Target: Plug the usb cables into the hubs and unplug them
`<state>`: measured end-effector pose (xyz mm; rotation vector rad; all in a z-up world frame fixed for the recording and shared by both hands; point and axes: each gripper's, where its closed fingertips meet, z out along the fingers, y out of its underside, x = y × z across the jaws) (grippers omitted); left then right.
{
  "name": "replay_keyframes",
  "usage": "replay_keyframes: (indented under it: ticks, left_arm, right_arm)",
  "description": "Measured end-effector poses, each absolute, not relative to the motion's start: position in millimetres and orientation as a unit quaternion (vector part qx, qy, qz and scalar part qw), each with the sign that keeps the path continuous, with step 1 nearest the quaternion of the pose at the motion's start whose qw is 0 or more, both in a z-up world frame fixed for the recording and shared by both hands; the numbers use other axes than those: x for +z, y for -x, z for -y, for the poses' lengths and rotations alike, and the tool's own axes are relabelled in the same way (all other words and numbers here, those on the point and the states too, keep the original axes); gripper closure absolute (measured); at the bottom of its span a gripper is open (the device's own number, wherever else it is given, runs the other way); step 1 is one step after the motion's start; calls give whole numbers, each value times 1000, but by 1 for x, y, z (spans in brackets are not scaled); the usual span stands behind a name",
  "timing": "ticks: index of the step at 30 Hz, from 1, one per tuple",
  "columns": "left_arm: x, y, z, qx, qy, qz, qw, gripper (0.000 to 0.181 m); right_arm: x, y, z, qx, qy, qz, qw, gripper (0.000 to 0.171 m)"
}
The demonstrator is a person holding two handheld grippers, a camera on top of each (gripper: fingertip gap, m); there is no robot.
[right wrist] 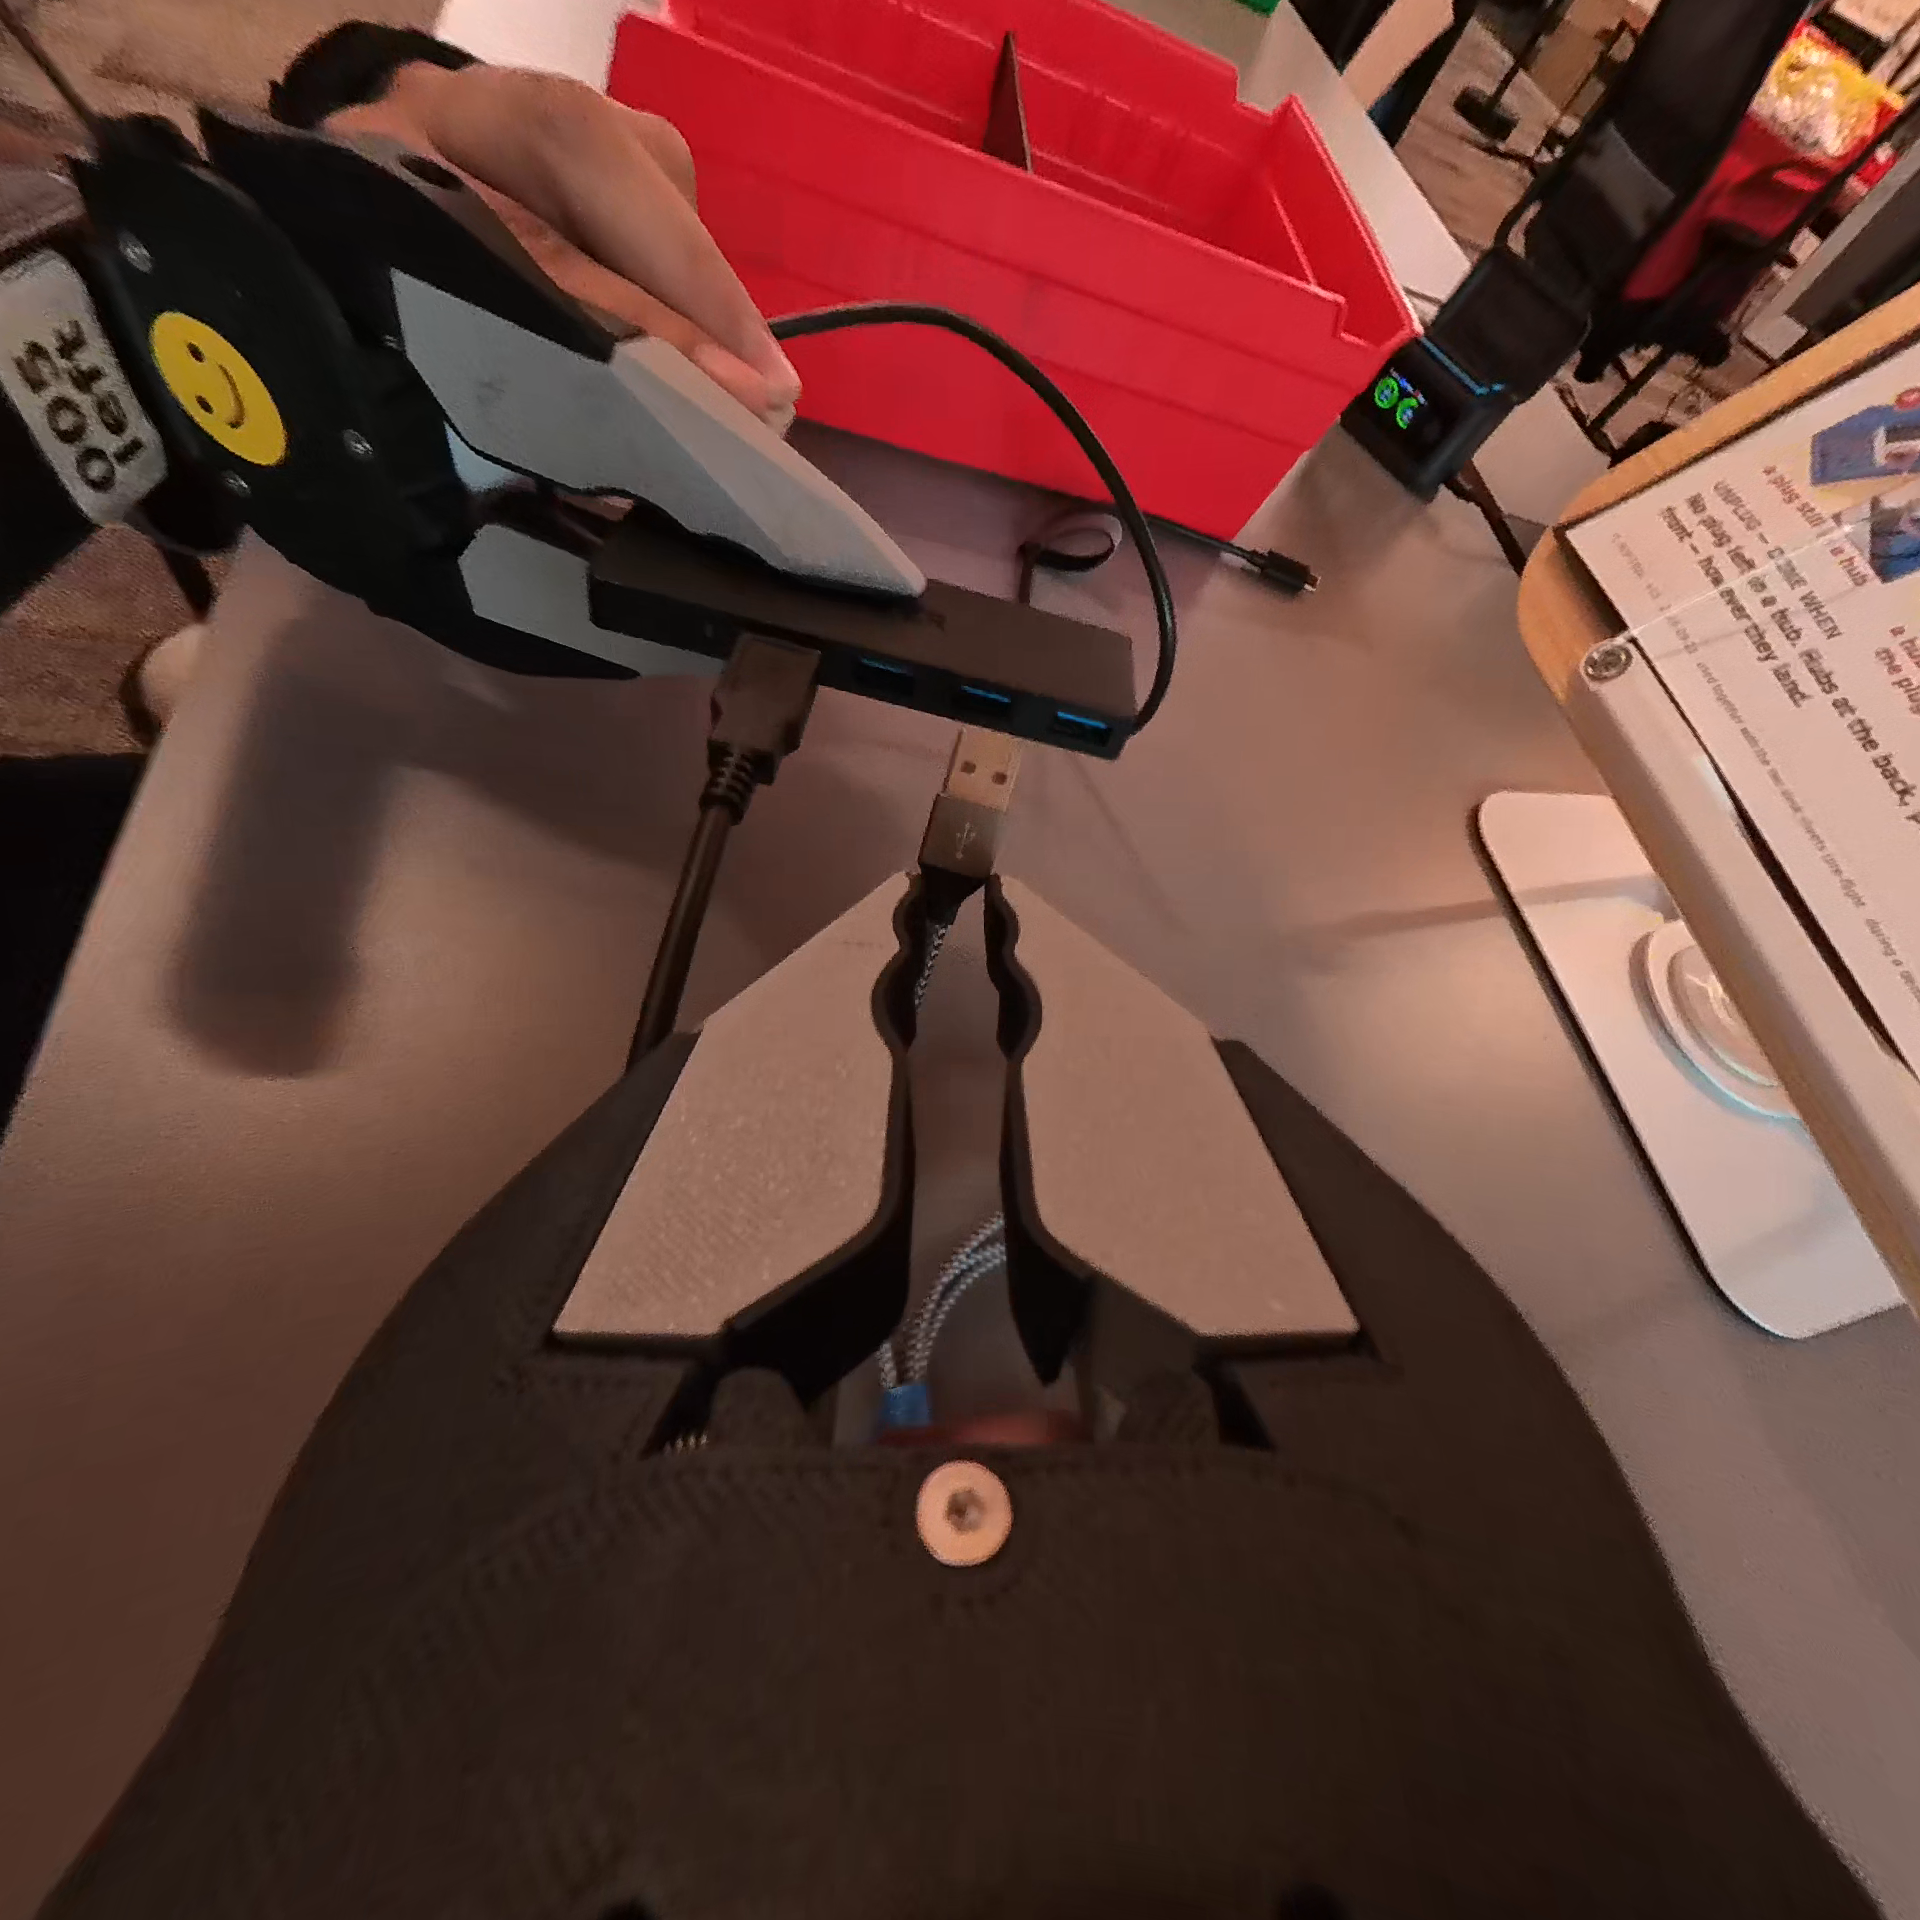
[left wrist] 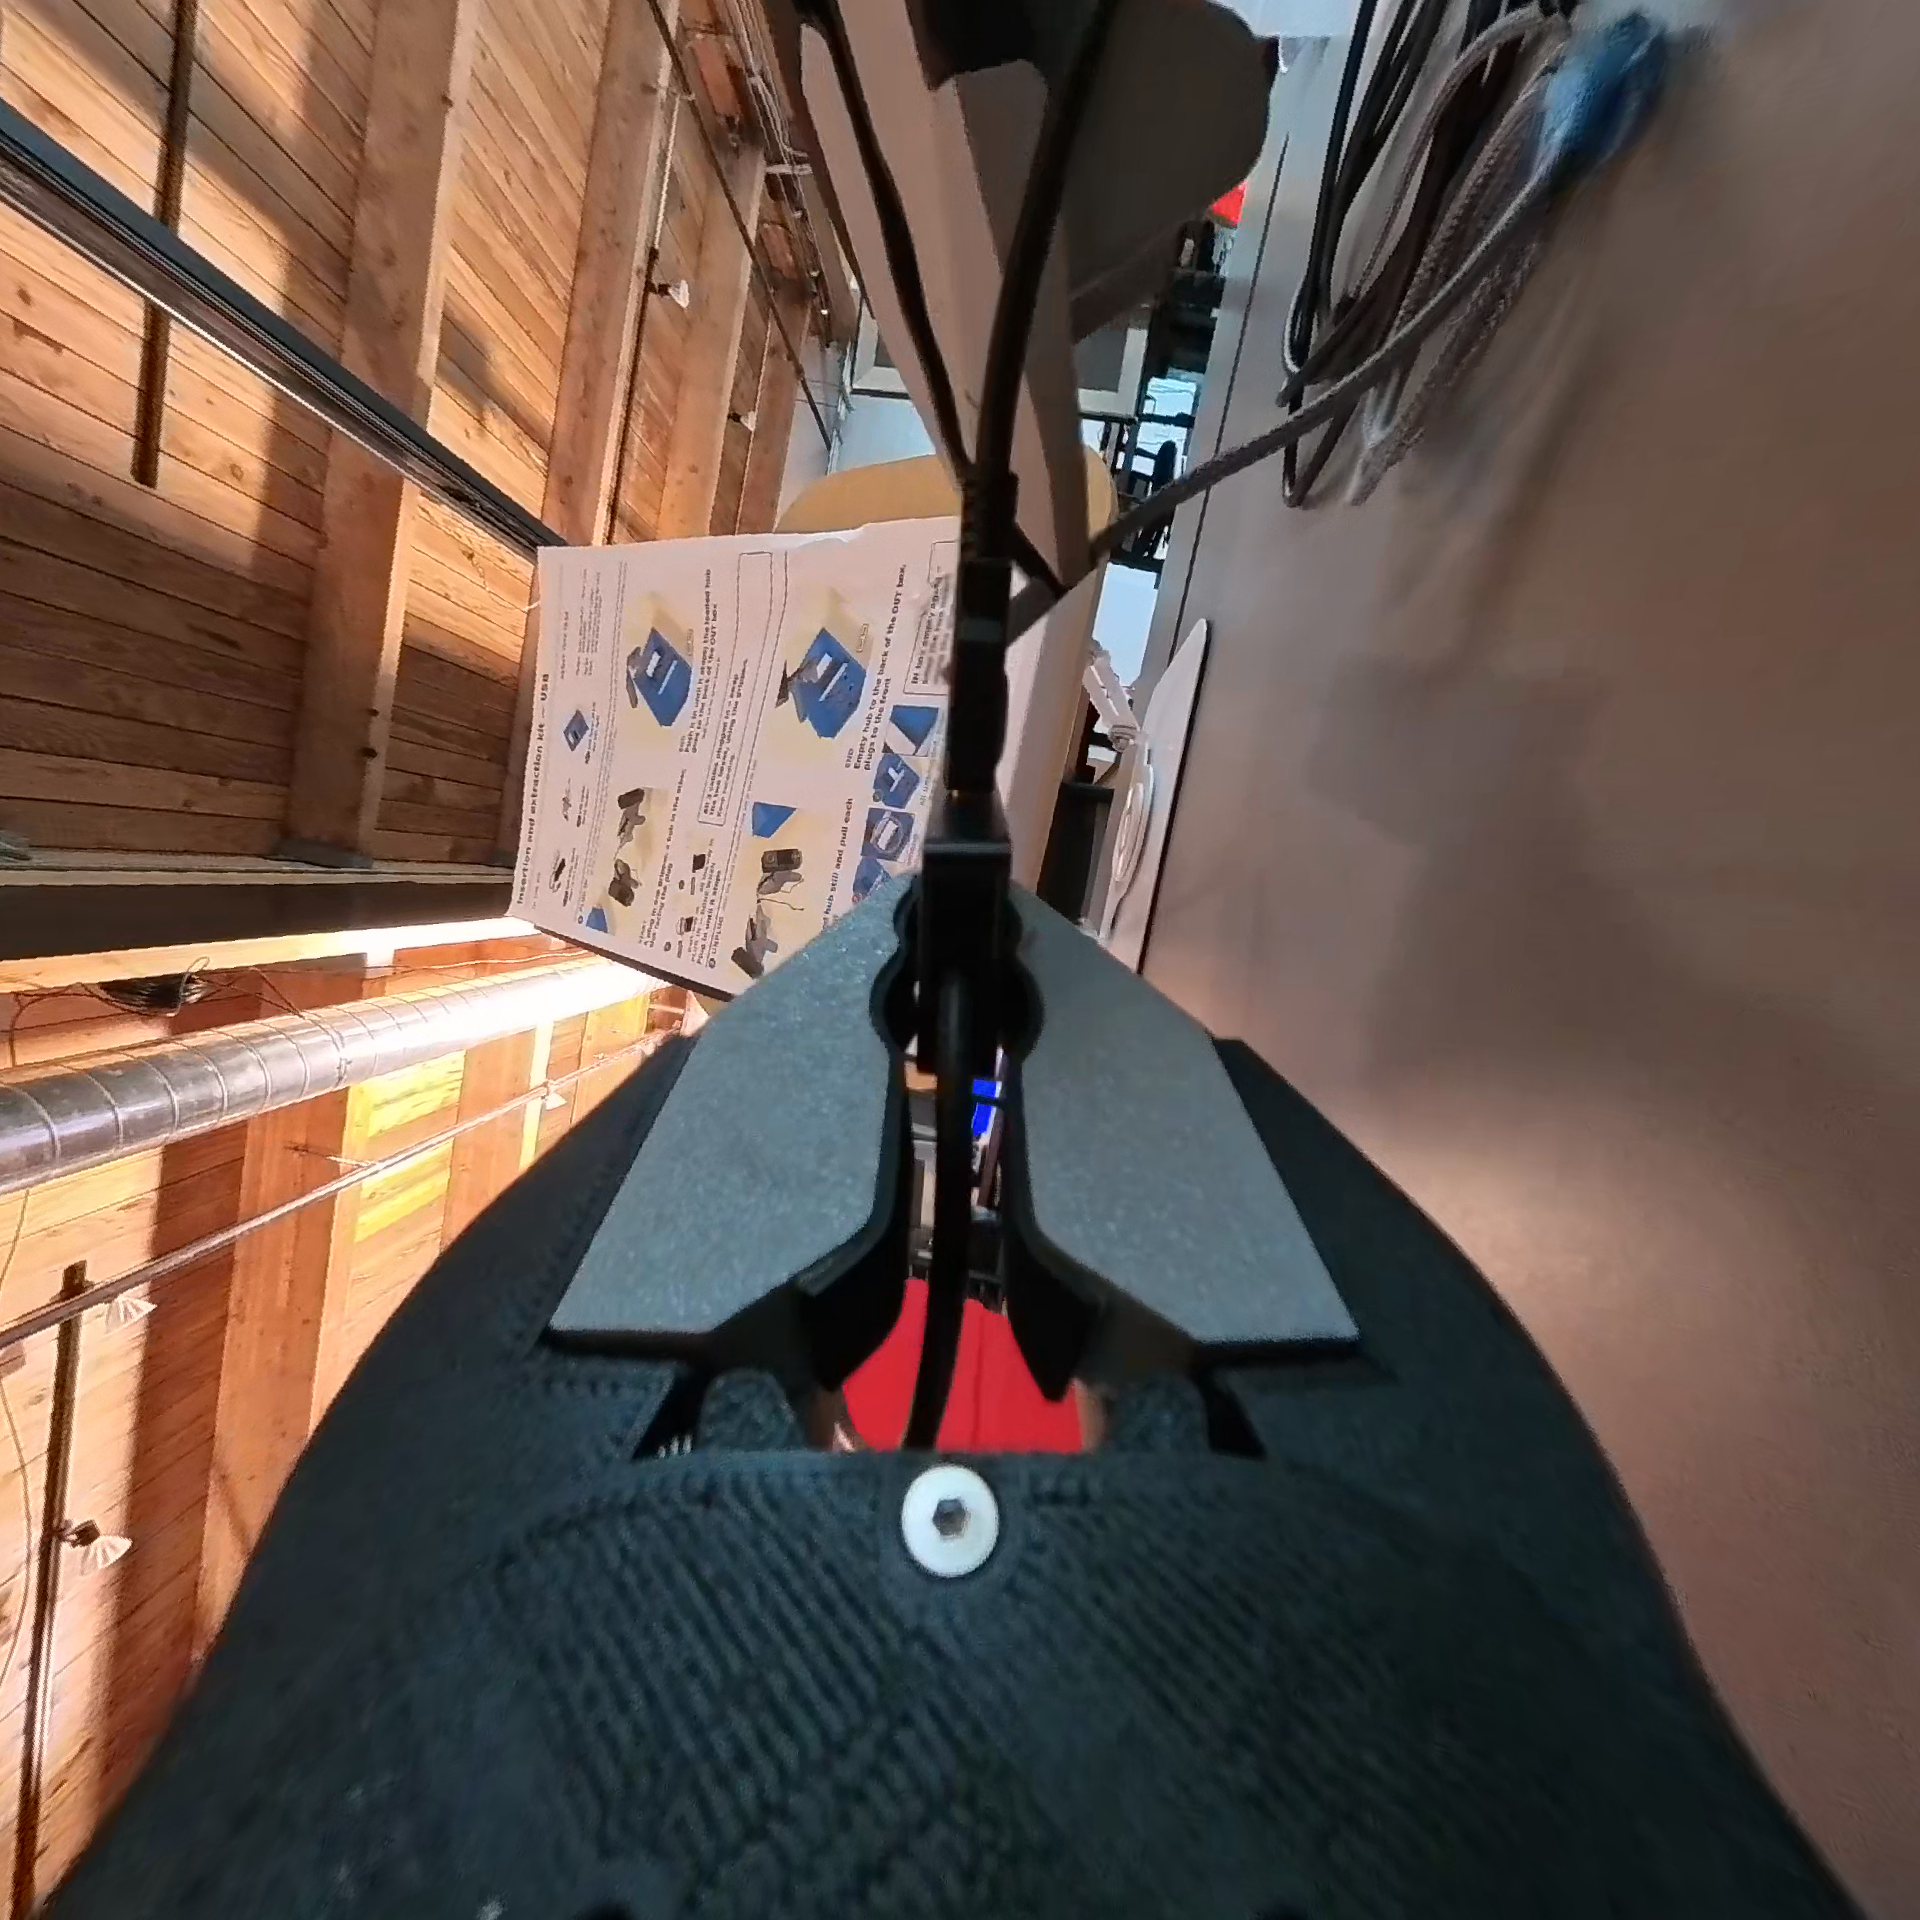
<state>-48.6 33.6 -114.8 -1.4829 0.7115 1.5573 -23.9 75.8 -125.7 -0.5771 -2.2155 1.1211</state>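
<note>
Just below hub (right wrist: 862, 634): metal USB plug (right wrist: 971, 779), braided cable pinched behind its shell by right hand-held gripper (right wrist: 951, 894). Left hand-held gripper (left wrist: 961, 914) clamped on hub. Light, rigid plug; floppy cable. Best held at shell.

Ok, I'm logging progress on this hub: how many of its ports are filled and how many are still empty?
Filled ports: 1, by the black plug in the hub
Empty blue ports: 3
Total: 4
The silver plug held by the right gripper is not yet in.
</note>
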Motion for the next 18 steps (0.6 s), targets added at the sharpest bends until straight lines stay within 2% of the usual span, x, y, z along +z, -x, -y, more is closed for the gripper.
replay_keyframes:
  ticks: [5,18]
  left_arm:
    - [-120,50,-36,628,595,-292,408,172]
    - [-138,42,-44,627,594,-341,370,172]
  right_arm:
    - [-136,33,-89,364,243,840,320,164]
    - [-149,23,-77,333,213,868,301,164]
